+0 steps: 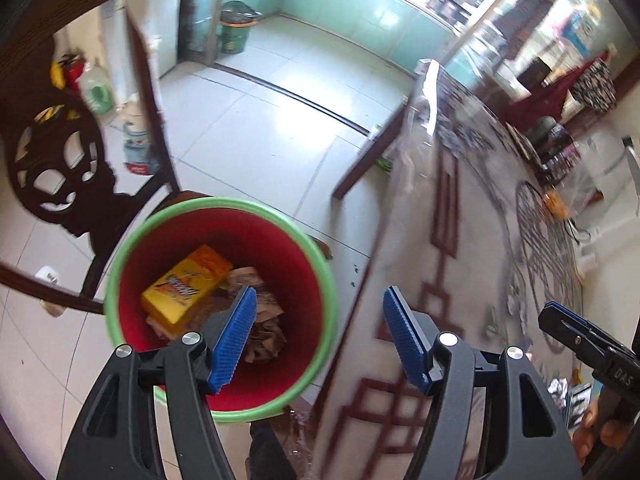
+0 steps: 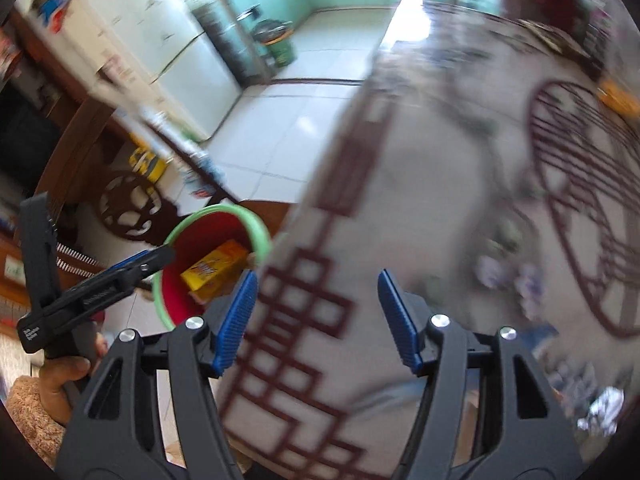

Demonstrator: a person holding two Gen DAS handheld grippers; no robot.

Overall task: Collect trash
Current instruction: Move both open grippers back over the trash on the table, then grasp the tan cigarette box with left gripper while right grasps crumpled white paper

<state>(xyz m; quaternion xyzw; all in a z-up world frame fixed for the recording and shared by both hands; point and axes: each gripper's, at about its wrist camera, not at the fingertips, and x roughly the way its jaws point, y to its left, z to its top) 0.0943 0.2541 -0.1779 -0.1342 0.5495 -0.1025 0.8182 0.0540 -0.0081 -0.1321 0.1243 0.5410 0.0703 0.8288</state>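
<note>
A red trash bin with a green rim (image 1: 120,256) stands on the floor beside the table. Inside lie a yellow box (image 1: 186,286) and crumpled brown paper (image 1: 266,332). My left gripper (image 1: 318,336) is open and empty, above the bin's right side and the table edge. In the right wrist view the bin (image 2: 262,236) shows at lower left with the yellow box (image 2: 216,268) in it. My right gripper (image 2: 316,316) is open and empty over the table. The left gripper (image 2: 140,262) reaches over the bin there. A crumpled white wrapper (image 2: 604,406) lies on the table at lower right.
The table with a patterned cloth (image 1: 460,240) fills the right; a clear plastic cover hangs over its edge. A dark carved wooden chair (image 1: 60,160) stands left of the bin. Bottles (image 1: 96,88) and a green bin (image 1: 236,28) stand farther off. An orange item (image 1: 554,200) lies on the table.
</note>
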